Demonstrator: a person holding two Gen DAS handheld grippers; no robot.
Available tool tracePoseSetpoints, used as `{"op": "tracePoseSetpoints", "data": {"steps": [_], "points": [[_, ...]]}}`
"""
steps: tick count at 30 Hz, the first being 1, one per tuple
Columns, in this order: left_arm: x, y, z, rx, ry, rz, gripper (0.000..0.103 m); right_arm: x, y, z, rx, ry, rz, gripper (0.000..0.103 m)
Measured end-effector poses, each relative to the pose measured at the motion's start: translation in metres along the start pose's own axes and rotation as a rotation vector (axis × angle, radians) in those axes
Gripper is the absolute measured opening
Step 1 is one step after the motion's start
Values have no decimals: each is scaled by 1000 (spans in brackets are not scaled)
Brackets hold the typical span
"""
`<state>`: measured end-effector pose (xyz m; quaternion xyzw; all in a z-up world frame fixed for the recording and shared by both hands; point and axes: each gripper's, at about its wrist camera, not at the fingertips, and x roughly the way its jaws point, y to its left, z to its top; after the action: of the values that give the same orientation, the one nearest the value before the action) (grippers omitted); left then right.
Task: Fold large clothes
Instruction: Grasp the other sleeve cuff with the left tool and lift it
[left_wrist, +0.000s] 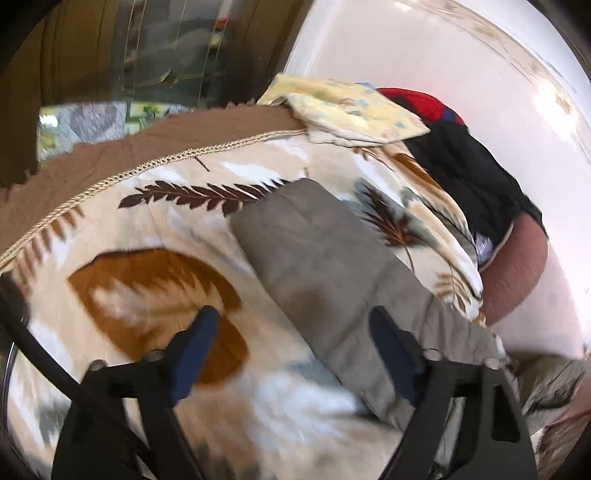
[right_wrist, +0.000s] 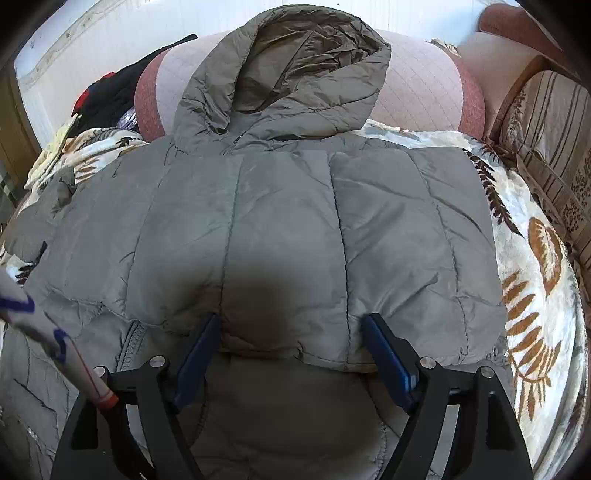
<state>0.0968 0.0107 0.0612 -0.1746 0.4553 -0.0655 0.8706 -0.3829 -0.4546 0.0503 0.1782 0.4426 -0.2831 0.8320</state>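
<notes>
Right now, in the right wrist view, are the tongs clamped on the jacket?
No: the right tongs stand wide open over the grey jacket, gripping nothing.

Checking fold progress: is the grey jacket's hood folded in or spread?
Spread: the hood lies open above the jacket, against the bolster.

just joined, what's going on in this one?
A person with a handheld tool in each hand is folding a grey hooded puffer jacket spread on a leaf-print blanket over a bed or sofa. The right tool is open, its fingers straddling a folded edge of the jacket without gripping it. The left tool is also open, hovering over a grey sleeve; that view is motion-blurred. Other clothes, black and red, are piled at the far end.
</notes>
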Motion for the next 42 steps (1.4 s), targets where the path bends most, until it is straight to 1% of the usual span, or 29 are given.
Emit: {"op": "tracePoseSetpoints", "data": {"steps": [2,4,5,8,9,10,11,12,13,14,15,16,17,19,21,22,25,27,28,29,30,31,33,35,36,38,39,40,42], "points": [[15,15,11,-58,36,-32,70,1,3,-1,-7,0,-7,85],[32,31,18,-119,62,-77,67,3,3,-2,-10,2,-11,85],[41,36,21,-147,71,-99,64,3,3,-2,-10,2,-11,85],[60,39,20,-183,86,-174,63,3,2,-2,-9,1,-7,86],[66,39,19,-191,91,-184,63,3,2,-2,-9,1,-6,86],[70,38,19,-195,83,-193,63,4,2,-2,-9,2,-6,86],[72,36,19,-200,56,-201,63,4,2,-2,-10,3,-7,86],[74,33,18,-203,29,-200,63,4,2,-2,-11,4,-7,86],[76,31,19,-203,19,-194,63,5,3,-2,-12,4,-8,86],[75,27,18,-201,-7,-177,53,5,3,-1,-13,4,-8,86],[74,25,19,-195,-20,-163,23,5,3,-1,-13,5,-8,86],[74,24,20,-185,-24,-170,12,5,3,-1,-11,5,-6,86],[74,22,21,-184,-16,-195,11,5,2,-1,-9,5,-3,86],[65,19,24,-171,-31,-193,11,5,2,-1,-8,6,0,86],[48,15,27,-156,-52,-200,11,0,2,1,-5,-4,3,85],[40,11,30,-148,-64,-204,11,-8,1,4,1,-36,7,84],[11,-2,36,-87,-106,-203,11,-30,-4,9,21,-135,9,84],[-14,-16,39,-40,-137,-213,11,-31,-9,12,42,-142,9,84],[-24,-23,40,-21,-146,-221,11,-25,-12,12,52,-119,10,84],[-36,-32,40,3,-157,-228,11,-15,-13,11,55,-73,7,84],[-50,-43,40,29,-168,-239,11,6,-13,8,38,26,-8,84],[-65,-56,38,55,-179,-257,11,14,-11,6,18,58,-20,84],[-88,-76,34,100,-195,-286,11,7,-11,6,25,19,-16,84],[-116,-103,27,157,-211,-322,11,-11,-16,12,62,-27,59,84],[-135,-121,21,189,-219,-351,11,-19,-18,14,76,-55,78,84],[-158,-145,9,229,-228,-385,11,-37,-28,18,111,-115,72,84],[-176,-165,-1,265,-231,-420,11,-41,-32,18,124,-124,70,84],[-186,-175,-7,286,-233,-434,11,-44,-41,21,158,-130,75,84],[-213,-207,-29,357,-232,-474,11,-45,-59,23,237,-131,102,85]]}}
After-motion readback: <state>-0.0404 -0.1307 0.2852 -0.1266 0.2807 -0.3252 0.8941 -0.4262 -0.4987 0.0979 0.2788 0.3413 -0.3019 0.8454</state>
